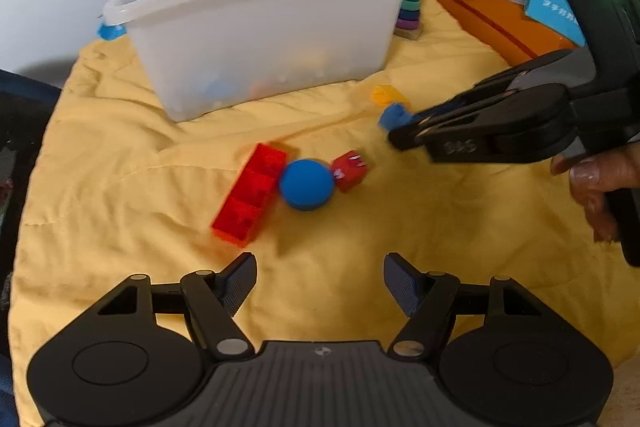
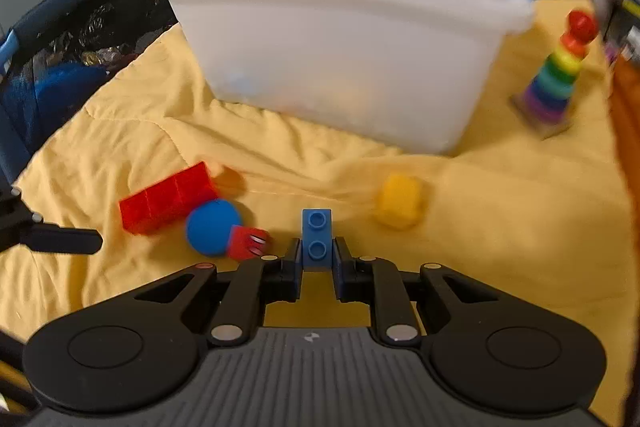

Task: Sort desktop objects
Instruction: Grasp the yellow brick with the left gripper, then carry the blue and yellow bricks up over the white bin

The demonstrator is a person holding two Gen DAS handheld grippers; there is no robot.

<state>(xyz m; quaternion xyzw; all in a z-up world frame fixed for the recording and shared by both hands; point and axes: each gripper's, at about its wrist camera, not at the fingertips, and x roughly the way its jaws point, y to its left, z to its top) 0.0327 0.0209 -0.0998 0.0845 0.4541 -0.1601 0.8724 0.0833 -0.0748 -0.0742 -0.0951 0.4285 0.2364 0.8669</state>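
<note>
My right gripper (image 2: 317, 259) is shut on a small blue brick (image 2: 317, 239), held above the yellow cloth; the gripper (image 1: 394, 131) and the brick (image 1: 393, 116) also show in the left wrist view. My left gripper (image 1: 320, 281) is open and empty, just short of a long red brick (image 1: 251, 195), a blue ball (image 1: 306, 184) and a small red block (image 1: 350, 170), which lie touching in a row. A yellow block (image 2: 400, 201) lies on the cloth ahead of the right gripper. A translucent white bin (image 1: 260, 15) stands behind, with blurred coloured pieces inside.
A rainbow ring stacker (image 2: 556, 79) stands right of the bin. An orange box (image 1: 492, 15) with clutter sits at the back right. A dark blue bag (image 2: 60, 67) lies off the cloth's left edge. Yellow cloth (image 1: 120, 155) covers the table.
</note>
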